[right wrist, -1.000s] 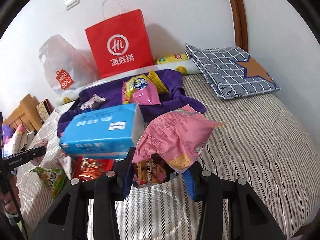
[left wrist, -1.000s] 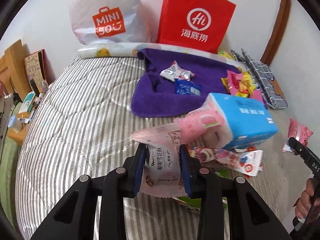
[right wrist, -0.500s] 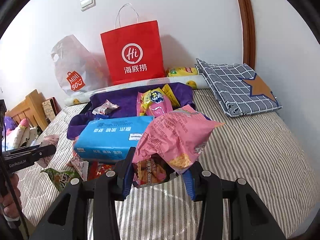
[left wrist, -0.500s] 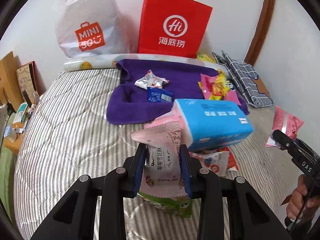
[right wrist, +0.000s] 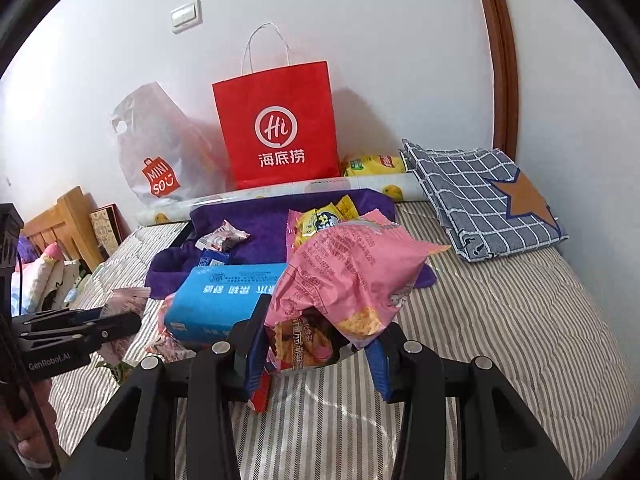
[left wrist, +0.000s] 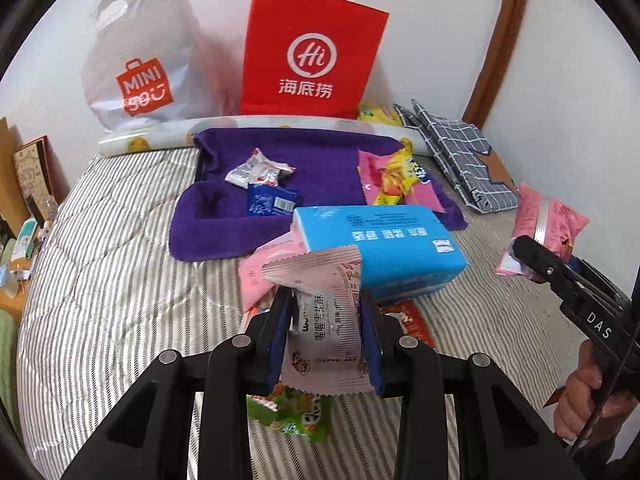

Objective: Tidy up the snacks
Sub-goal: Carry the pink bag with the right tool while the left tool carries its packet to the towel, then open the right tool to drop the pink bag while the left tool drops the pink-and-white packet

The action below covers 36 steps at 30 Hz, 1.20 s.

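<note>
Left gripper (left wrist: 325, 330) clamped on one pale pink crinkle-edged snack packet (left wrist: 325, 312). Right gripper (right wrist: 318, 346) clamped on one pink crumpled crisp bag (right wrist: 348, 276). Ahead of both: one blue tissue pack (left wrist: 384, 240), one purple towel (left wrist: 320, 156) bearing two small wrappers.

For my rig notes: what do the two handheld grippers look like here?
Both the left gripper and right gripper are black linkage frames with silver rivets and blue finger pads. White lettering marks their sides; thin black cables trail by the hands.
</note>
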Tool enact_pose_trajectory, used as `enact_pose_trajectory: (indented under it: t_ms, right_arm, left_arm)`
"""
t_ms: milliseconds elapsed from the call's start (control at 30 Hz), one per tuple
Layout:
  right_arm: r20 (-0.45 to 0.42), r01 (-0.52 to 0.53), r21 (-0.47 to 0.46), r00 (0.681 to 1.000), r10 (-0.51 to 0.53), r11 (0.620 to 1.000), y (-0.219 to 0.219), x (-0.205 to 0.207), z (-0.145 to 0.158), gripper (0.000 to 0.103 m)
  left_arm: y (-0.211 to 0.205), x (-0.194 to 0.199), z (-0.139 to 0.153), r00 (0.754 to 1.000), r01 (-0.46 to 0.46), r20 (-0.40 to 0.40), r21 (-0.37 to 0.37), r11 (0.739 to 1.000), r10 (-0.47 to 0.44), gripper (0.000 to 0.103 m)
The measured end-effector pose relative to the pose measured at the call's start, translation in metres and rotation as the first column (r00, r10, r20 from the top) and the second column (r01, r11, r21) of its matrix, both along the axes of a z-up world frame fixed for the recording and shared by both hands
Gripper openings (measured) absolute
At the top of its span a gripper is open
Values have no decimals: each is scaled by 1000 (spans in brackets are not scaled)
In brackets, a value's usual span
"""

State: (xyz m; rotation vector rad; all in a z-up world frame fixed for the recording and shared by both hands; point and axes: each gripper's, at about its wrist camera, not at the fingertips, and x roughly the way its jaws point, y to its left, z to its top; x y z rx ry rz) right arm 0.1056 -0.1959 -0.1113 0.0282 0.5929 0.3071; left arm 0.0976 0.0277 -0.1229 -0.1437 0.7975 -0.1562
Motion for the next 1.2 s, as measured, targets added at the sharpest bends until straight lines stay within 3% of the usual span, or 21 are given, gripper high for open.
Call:
enact_pose_trajectory:
  t_ms: [567,1200]
  right_arm:
    - [54,-17,2,998,16,1000,18,27,21,40]
    - [73,-63,30,995,61,998,61,102,37,40]
  left_arm:
    - [-3,29,28,998,17,58,29,999,-19,34]
    - [35,100,50,998,-29,51,46,999,27,34]
